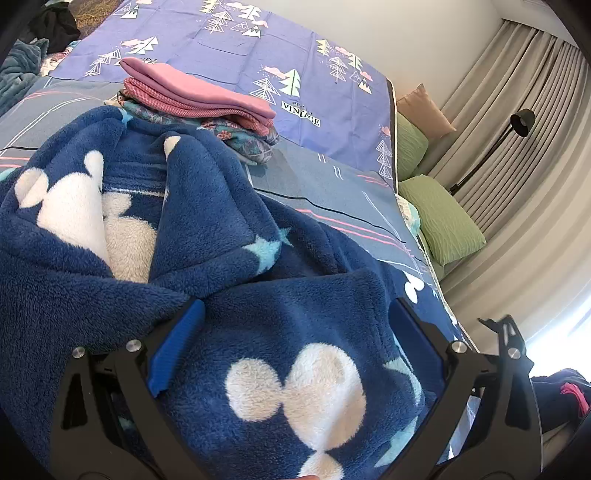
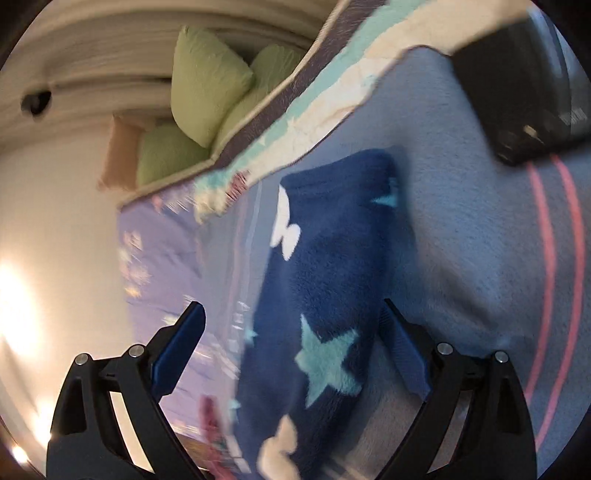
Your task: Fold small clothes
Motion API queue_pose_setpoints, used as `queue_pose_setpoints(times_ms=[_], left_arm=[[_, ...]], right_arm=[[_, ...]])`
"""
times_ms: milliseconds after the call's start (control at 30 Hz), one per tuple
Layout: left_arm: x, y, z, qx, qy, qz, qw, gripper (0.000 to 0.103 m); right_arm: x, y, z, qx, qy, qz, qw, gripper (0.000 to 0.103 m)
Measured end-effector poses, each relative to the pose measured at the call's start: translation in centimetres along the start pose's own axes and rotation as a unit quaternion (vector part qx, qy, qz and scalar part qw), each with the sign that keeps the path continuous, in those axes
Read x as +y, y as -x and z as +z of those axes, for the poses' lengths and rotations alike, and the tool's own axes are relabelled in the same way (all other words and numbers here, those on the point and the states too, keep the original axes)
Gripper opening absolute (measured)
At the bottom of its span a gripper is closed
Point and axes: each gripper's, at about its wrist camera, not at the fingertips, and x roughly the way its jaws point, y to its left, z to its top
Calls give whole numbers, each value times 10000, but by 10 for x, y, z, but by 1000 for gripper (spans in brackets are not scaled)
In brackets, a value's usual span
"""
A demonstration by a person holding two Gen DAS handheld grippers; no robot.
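Observation:
A navy fleece garment [image 1: 207, 236] with white mouse-head shapes and pale blue stars lies crumpled on the bed. My left gripper [image 1: 295, 310] is open right over it, and the fleece bulges up between its blue pads [image 1: 177, 343]. In the right wrist view, which is blurred, a long part of the same fleece [image 2: 325, 288] lies flat on the grey-blue cover. My right gripper [image 2: 291, 314] is open with its jaws on either side of that part. The other gripper shows at the top right of the right wrist view [image 2: 517, 110].
A stack of folded clothes [image 1: 199, 103], pink on top, sits beyond the fleece on the purple tree-print sheet [image 1: 295, 44]. Green pillows [image 1: 439, 218] lie past the bed's right edge, by curtains and a black floor lamp [image 1: 521, 122]. Dark clothes lie at far left [image 1: 55, 22].

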Motion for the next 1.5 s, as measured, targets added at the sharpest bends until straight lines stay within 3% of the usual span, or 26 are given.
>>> queue_pose_setpoints(times_ms=[133, 267, 367, 433, 533, 667, 833, 967, 1067, 1200, 1233, 1267, 1300, 1333, 1367, 1400, 1433, 1467, 1500], left_arm=[[1, 1, 0, -5, 15, -16, 10000, 101], [2, 2, 1, -10, 30, -31, 10000, 101], [1, 2, 1, -9, 30, -27, 10000, 101], [1, 2, 1, -8, 30, -25, 10000, 101], [2, 2, 1, -10, 28, -26, 10000, 101], [1, 4, 0, -17, 39, -35, 10000, 101], [1, 5, 0, -29, 62, -62, 10000, 101], [2, 9, 0, -55, 123, -145, 9998, 101], [2, 10, 0, -73, 151, -189, 9997, 101], [2, 13, -1, -86, 185, -233, 9995, 101], [2, 13, -1, -88, 188, -238, 9995, 101], [3, 14, -1, -92, 198, -251, 9994, 101], [3, 13, -1, -95, 211, -265, 9994, 101], [4, 14, -1, -104, 234, -287, 9993, 101], [5, 15, -1, -126, 274, -325, 9990, 101], [7, 16, -1, -144, 331, -377, 9986, 101], [9, 17, -1, -140, 365, -408, 9984, 101], [10, 18, -1, -142, 385, -424, 9983, 101], [10, 17, -1, -139, 384, -420, 9983, 101]], right_arm=[[14, -16, -4, -222, 599, -503, 9967, 96], [9, -13, 1, -555, 659, -283, 9959, 94], [1, -10, 3, -616, 546, -165, 9965, 70], [-2, -13, 10, -538, 333, -12, 9980, 41], [-12, -17, 17, -547, 8, -51, 9985, 19], [-6, -10, 14, -624, 78, 158, 9979, 13], [23, -1, -1, -543, 686, 626, 9942, 12], [69, 3, -29, -175, 1708, 1306, 9765, 12], [109, 2, -71, 261, 2735, 1725, 9459, 12], [137, -11, -144, 1371, 3681, 2234, 8921, 12], [146, -13, -176, 1759, 4106, 2323, 8640, 12], [150, -14, -195, 1955, 4399, 2330, 8449, 12], [155, -16, -222, 2218, 4842, 2292, 8148, 15], [156, -19, -257, 2588, 5371, 2182, 7726, 17], [154, -23, -282, 2925, 5720, 2015, 7394, 19], [146, -29, -309, 3275, 6052, 1757, 7040, 26], [136, -38, -334, 3527, 6406, 1336, 6689, 45], [132, -40, -346, 3594, 6589, 1232, 6492, 53], [132, -36, -353, 3571, 6741, 1287, 6336, 68]])
